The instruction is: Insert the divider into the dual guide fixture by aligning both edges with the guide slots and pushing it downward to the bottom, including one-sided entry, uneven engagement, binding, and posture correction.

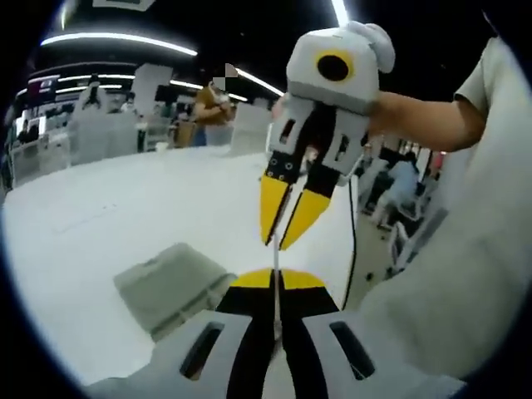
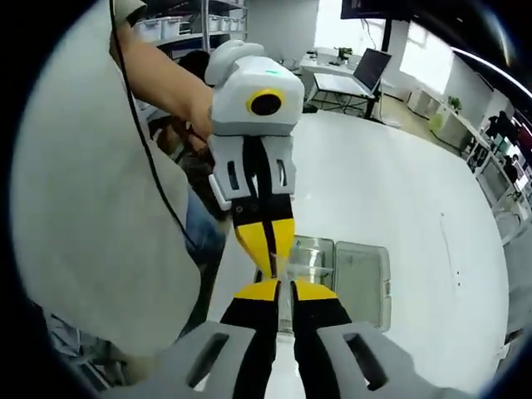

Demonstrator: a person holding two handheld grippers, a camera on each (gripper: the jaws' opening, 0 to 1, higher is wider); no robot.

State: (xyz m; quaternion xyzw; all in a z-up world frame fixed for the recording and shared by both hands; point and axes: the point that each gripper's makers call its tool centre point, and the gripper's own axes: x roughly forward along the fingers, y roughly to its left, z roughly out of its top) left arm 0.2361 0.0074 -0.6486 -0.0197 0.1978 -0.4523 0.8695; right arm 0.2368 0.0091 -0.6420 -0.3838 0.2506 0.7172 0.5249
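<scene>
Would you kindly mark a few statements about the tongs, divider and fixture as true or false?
1. The left tongs and right tongs both pinch the thin clear divider. True.
2. The divider sits seated in the fixture. False: it is held in the air, outside the fixture.
3. The fixture rests on the white table. True.
4. The left tongs gape wide. False: they are shut on the divider.

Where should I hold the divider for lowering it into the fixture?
Probably pinch its flat faces along the edge away from the fixture. The divider is a thin sheet, edge-on between the left tool and right tool, so its faces are the only graspable surfaces.
</scene>
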